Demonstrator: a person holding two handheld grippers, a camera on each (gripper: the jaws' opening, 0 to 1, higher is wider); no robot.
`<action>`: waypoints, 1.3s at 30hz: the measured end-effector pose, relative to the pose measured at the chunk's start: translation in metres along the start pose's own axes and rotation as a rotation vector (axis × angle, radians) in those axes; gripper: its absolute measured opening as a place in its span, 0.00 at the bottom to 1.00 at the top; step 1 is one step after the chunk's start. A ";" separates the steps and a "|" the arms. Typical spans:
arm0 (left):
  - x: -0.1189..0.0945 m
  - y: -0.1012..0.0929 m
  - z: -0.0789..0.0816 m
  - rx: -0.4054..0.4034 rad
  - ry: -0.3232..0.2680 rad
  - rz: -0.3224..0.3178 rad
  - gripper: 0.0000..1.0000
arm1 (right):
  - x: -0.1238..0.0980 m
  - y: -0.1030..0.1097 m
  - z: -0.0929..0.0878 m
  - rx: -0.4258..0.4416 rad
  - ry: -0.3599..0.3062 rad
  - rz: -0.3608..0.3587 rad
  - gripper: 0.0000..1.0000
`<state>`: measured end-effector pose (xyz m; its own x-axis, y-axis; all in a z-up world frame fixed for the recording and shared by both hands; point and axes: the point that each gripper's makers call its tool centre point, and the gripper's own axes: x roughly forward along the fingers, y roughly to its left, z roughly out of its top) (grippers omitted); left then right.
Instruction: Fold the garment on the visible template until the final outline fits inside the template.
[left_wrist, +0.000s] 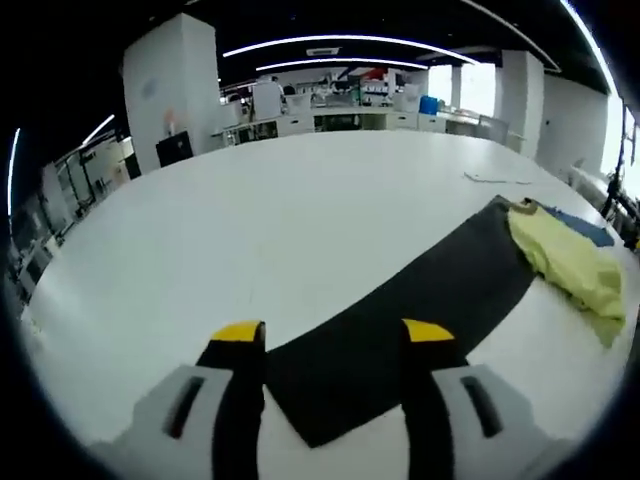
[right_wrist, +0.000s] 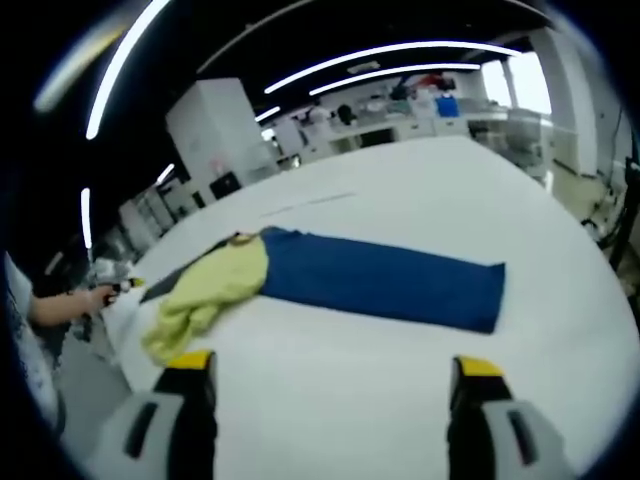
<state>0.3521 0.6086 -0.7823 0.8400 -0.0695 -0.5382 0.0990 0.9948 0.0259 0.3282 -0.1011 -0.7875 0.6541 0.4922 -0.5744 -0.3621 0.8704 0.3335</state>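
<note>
In the left gripper view the yellow garment (left_wrist: 570, 262) covers one end of the black template (left_wrist: 400, 325) and most of the blue template (left_wrist: 585, 229). In the right gripper view the black template (right_wrist: 170, 281) is mostly hidden behind the garment (right_wrist: 205, 290), and the left gripper (right_wrist: 125, 286) is too small to read.
</note>
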 end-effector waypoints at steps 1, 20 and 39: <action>0.000 -0.003 0.003 -0.039 -0.026 -0.015 0.52 | 0.001 0.002 0.000 -0.004 0.001 0.006 0.98; -0.046 -0.104 0.038 -0.052 -0.131 -0.215 0.61 | 0.016 0.033 0.001 -0.042 -0.019 0.084 0.90; -0.073 -0.145 0.011 -0.090 -0.127 -0.281 0.60 | 0.081 0.126 -0.012 -0.132 0.028 0.253 0.76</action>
<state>0.2823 0.4685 -0.7377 0.8470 -0.3457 -0.4038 0.2939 0.9375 -0.1862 0.3277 0.0491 -0.8010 0.5139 0.6924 -0.5065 -0.5961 0.7128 0.3696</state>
